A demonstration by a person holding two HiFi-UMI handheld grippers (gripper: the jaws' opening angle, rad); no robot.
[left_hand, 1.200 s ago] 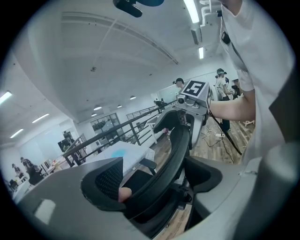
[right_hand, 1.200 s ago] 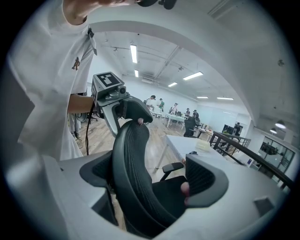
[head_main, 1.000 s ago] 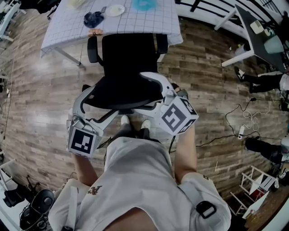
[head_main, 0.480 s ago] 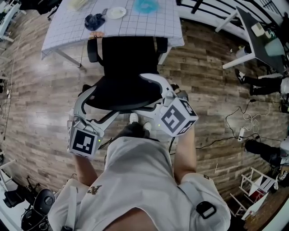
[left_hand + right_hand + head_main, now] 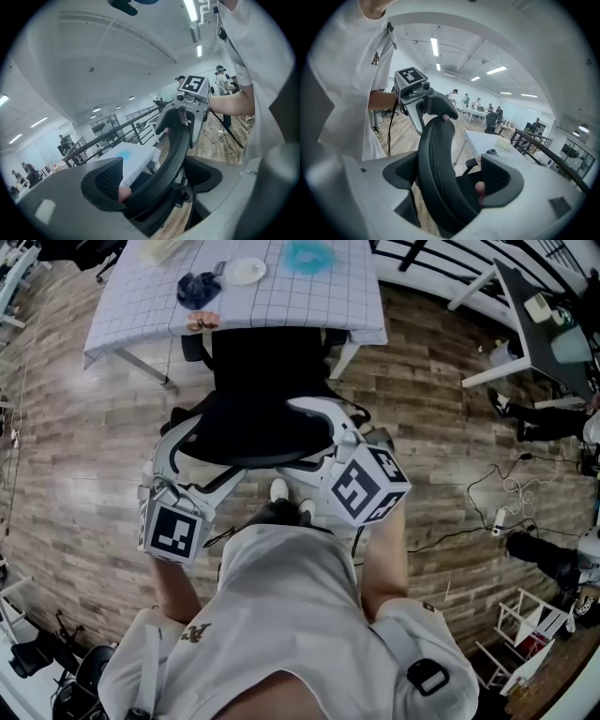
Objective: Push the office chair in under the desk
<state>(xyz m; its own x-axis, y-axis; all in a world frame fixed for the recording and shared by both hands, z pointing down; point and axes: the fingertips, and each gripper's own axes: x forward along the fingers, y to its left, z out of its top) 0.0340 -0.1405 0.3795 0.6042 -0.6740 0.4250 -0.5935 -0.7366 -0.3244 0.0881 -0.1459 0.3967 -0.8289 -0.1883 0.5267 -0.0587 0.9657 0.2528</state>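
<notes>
The office chair point(image 5: 267, 381) stands at the near edge of the desk point(image 5: 319, 296), the front of its seat already under the desk. The backrest and both grippers are on the side away from the desk. The left gripper point(image 5: 157, 178) straddles the backrest's top rim, jaws wide, not clamped. The right gripper point(image 5: 451, 178) straddles the same rim. Its jaws have just been closing, yet a gap shows at the jaw nearer the desk.

office chair point(image 5: 258, 418) rolled forward, seat further under desk point(image 5: 319, 296).
</notes>
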